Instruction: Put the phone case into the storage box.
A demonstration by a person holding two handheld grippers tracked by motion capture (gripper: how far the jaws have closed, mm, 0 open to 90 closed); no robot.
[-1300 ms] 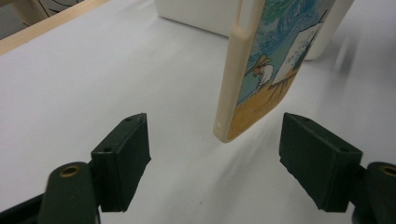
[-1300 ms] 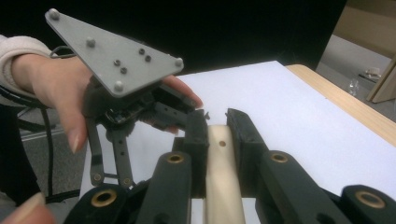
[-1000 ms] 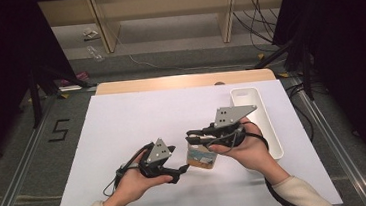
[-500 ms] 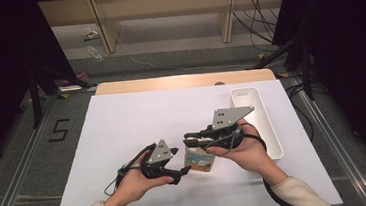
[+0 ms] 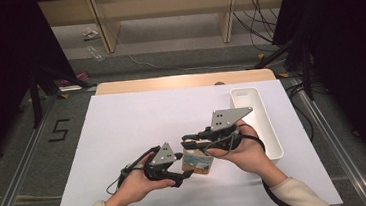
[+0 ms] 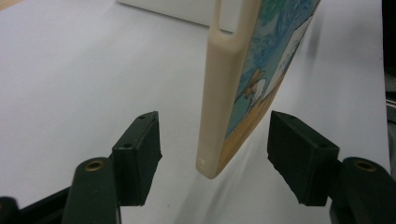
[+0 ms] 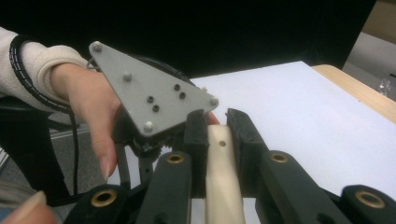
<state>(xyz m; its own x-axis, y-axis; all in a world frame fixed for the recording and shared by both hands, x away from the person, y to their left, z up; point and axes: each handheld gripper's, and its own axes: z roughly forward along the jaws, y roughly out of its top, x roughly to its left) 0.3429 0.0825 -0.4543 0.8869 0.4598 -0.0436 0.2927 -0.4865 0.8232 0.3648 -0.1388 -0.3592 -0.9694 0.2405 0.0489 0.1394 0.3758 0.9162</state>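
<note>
A cream phone case (image 5: 198, 163) with a blue and tan picture on one face hangs just above the white table. My right gripper (image 5: 189, 143) is shut on its upper edge, and its pads (image 7: 196, 135) clamp the cream rim (image 7: 223, 177). My left gripper (image 5: 183, 169) reaches in from the left. Its jaws stand on either side of the case's lower end (image 6: 238, 79), with a gap at each pad (image 6: 140, 149), so it is open. These jaws have just been closing, with the case between them.
A long white tray (image 5: 268, 125) lies on the table just right of my right hand. The white sheet (image 5: 137, 122) covers the table, with a wooden strip (image 5: 184, 81) along its far edge. The left gripper's grey plate (image 7: 149, 98) sits close in front of the right gripper.
The left gripper's jaws have drawn in closer to the case. Both hands and the case have stayed where they were.
</note>
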